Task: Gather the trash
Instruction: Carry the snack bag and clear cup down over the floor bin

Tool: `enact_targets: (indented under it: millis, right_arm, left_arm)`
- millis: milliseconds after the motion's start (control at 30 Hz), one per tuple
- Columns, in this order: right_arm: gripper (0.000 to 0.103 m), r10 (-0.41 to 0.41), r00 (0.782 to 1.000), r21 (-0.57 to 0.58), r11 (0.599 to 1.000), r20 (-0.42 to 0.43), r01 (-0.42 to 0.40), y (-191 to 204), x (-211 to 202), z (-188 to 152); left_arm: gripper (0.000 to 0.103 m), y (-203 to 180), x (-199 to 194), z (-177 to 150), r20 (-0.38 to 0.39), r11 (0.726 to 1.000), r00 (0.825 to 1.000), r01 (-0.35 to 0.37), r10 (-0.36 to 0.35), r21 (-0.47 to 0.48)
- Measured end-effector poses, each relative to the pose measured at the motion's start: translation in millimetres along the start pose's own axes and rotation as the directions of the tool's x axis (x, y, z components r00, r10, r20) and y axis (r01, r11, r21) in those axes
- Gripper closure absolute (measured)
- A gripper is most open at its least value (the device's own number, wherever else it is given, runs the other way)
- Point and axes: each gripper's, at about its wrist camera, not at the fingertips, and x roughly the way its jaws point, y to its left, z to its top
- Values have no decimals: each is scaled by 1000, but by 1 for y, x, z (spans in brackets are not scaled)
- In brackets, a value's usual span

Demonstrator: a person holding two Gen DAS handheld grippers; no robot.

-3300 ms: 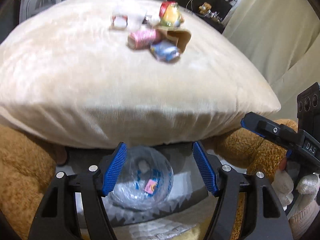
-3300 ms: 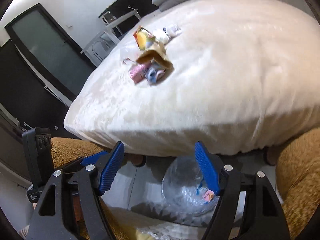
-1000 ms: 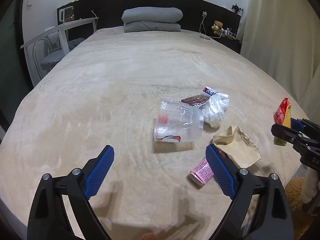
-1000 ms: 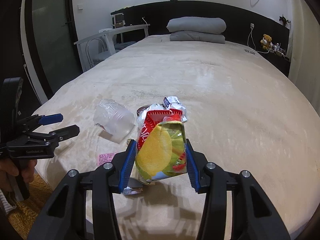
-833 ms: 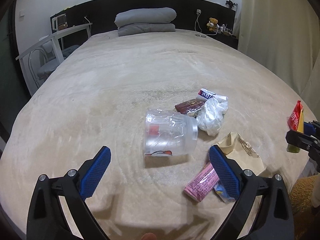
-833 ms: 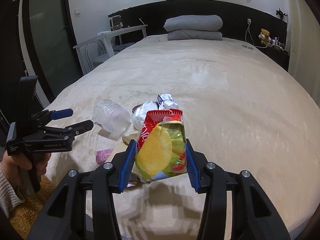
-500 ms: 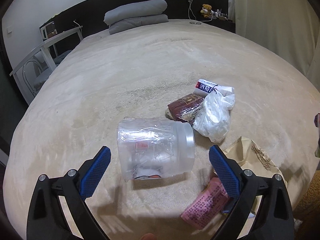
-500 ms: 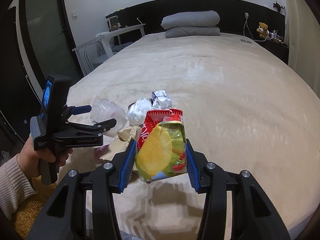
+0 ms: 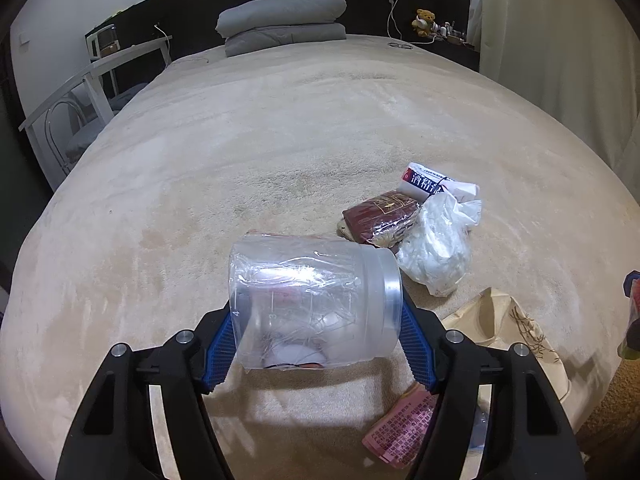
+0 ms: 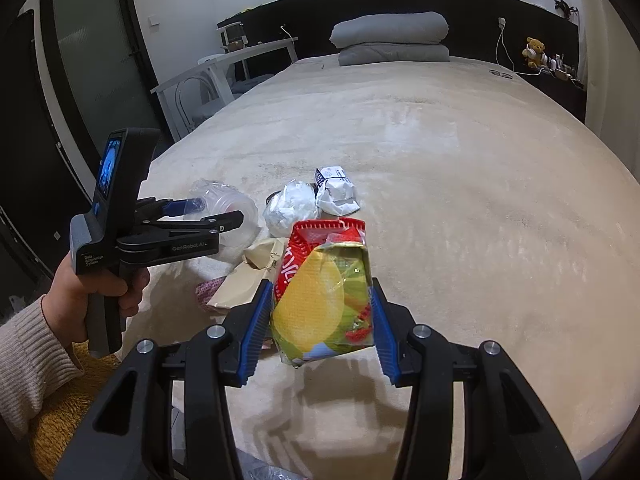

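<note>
My left gripper [image 9: 316, 340] is shut on a clear plastic jar [image 9: 314, 302] that lies on its side just above the beige bed [image 9: 280, 128]. It also shows in the right wrist view [image 10: 208, 220], around the jar [image 10: 224, 204]. My right gripper [image 10: 320, 320] is shut on a red and yellow snack bag [image 10: 320, 296], held above the bed's near edge. Loose trash lies on the bed: a white plastic bag [image 9: 436, 248], a brown wrapper [image 9: 380, 216], a white packet [image 9: 428, 180], a tan paper bag [image 9: 508, 328] and a pink wrapper [image 9: 400, 432].
Grey pillows [image 9: 280, 20] lie at the head of the bed. A white chair [image 9: 80, 112] stands at the left side. A curtain [image 9: 560, 40] hangs on the right. A brown rug [image 10: 60, 400] lies by the bed's near edge.
My left gripper has moved forward over the bed and closed on the clear jar. My right gripper still holds the snack bag and has drifted slightly back from the trash pile.
</note>
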Motion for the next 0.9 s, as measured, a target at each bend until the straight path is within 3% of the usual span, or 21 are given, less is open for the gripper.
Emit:
enact_targets:
  millis: [533, 900]
  right_arm:
    - [55, 19, 999, 41, 999, 46, -21, 6, -23, -24]
    - [55, 26, 994, 62, 998, 109, -33, 16, -60, -57]
  left_arm:
    - [34, 4, -79, -35, 153, 993, 987, 65, -49, -99]
    - [34, -6, -136, -74, 278, 982, 953, 157, -122, -106]
